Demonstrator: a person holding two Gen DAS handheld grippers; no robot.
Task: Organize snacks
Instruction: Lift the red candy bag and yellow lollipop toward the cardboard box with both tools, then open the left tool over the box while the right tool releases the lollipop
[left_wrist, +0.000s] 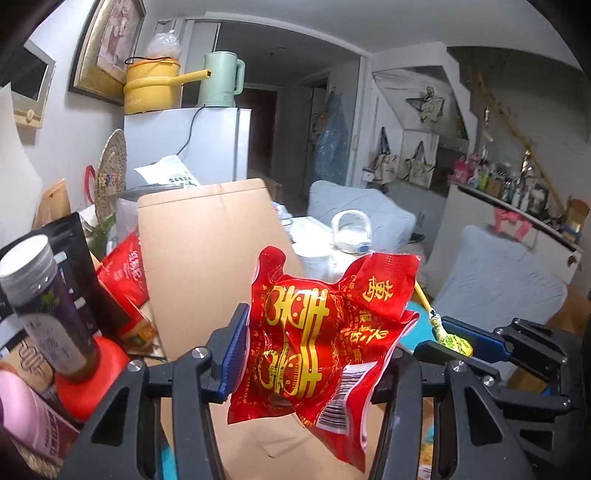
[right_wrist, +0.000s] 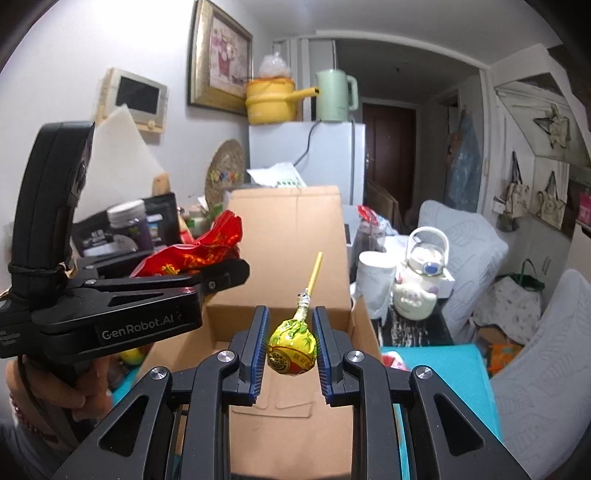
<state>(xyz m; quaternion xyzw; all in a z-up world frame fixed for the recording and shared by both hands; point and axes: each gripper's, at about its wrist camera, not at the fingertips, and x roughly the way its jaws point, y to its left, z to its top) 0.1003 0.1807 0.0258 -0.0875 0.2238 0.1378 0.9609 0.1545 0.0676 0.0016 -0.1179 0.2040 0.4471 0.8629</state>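
Hovering tongs (right_wrist: 290, 347) grip lollipop (right_wrist: 291, 347), open box (right_wrist: 295, 229) rim — seemingly clear — ahead

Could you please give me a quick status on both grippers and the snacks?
Left gripper shut on red snack bag. Right gripper shut on lollipop. Open cardboard box just ahead, nothing blocking it.

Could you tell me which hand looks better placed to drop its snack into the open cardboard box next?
Probably the right. Its gripper holds the lollipop just in front of the cardboard box's open cavity. The left gripper, gripping the red packet, sits off to that side.
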